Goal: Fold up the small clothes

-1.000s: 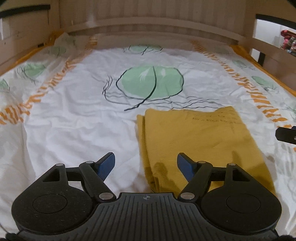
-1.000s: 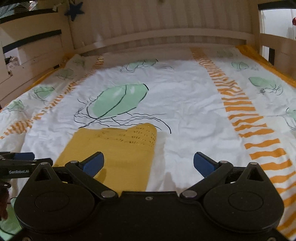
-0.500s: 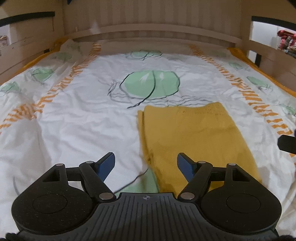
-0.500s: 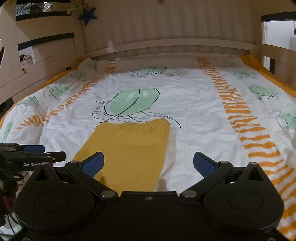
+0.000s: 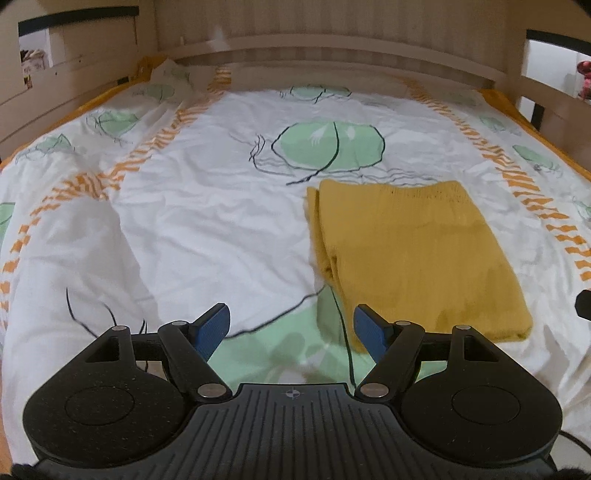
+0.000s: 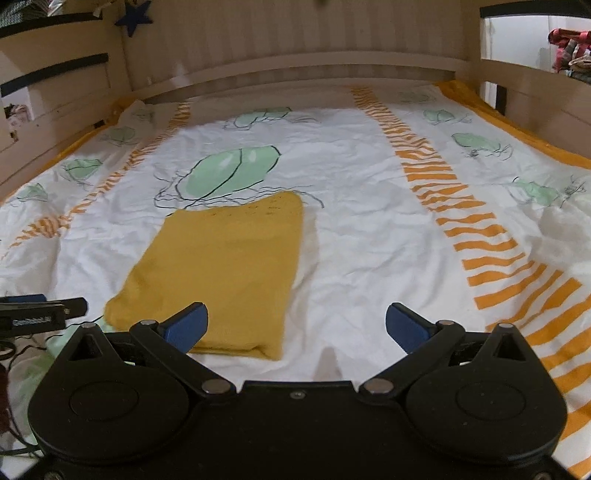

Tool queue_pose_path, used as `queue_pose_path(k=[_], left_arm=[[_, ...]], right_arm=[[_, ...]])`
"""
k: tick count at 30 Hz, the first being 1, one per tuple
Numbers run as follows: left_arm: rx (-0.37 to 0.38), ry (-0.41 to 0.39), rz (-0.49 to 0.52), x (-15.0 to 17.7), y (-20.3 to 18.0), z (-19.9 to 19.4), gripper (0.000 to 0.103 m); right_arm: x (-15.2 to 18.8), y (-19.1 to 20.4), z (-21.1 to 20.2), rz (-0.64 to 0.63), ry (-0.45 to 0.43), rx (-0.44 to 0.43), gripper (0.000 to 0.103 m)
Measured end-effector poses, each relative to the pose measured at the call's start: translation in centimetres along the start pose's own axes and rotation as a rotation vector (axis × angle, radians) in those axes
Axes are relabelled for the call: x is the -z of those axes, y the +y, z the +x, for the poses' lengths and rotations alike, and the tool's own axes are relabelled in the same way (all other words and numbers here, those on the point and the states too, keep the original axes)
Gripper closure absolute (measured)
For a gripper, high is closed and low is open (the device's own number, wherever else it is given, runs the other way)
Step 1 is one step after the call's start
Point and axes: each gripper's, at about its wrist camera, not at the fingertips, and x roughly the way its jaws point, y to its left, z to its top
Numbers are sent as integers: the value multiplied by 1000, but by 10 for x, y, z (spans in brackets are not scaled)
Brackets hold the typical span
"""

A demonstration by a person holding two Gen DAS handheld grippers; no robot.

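Now I'm pulling both grippers back toward the near edge of the bed, and the folded yellow garment (image 5: 413, 254) slides further out in front of me in both wrist views than it sat a second ago. It lies flat on the white printed bedcover (image 5: 207, 229), a neat rectangle just below the big green leaf print (image 5: 328, 149), its stacked layers showing along the left edge. My read is that the fold on this piece is done and I'm clearing off it, ready for whatever comes next.

My left gripper (image 5: 291, 328) has its blue pads spread wide with nothing between them, only bedcover under the gap; the garment's near left corner sits just beside the right pad. My right gripper (image 6: 295, 326) is just as wide and empty, its left pad hovering over the garment's near edge without pinching it. In the right wrist view I catch the left gripper poking in at the far left.

Around me: wooden bed rails (image 6: 535, 88) on three sides, a dark star (image 6: 133, 16) hanging at the far left, some reddish clutter (image 6: 569, 44) beyond the right rail. Nothing stands between me and the garment
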Motion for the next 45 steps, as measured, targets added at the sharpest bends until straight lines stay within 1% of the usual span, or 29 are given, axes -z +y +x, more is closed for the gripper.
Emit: queue_pose_path(k=[5, 9, 16, 25, 45], left_arm=[[-10, 30, -11, 5, 1, 0, 30], [-15, 46, -20, 8, 2, -1, 30], [-23, 61, -16, 9, 1, -3, 30], [-9, 87, -28, 10, 1, -1, 30], [3, 116, -13, 12, -6, -3, 30]], right_arm=[[4, 7, -2, -36, 2, 2, 1], [8, 12, 1, -43, 28, -7, 1], [11, 11, 4, -27, 59, -7, 1], [12, 4, 6, 10, 86, 8, 1], [15, 7, 9, 21, 107, 2, 1]])
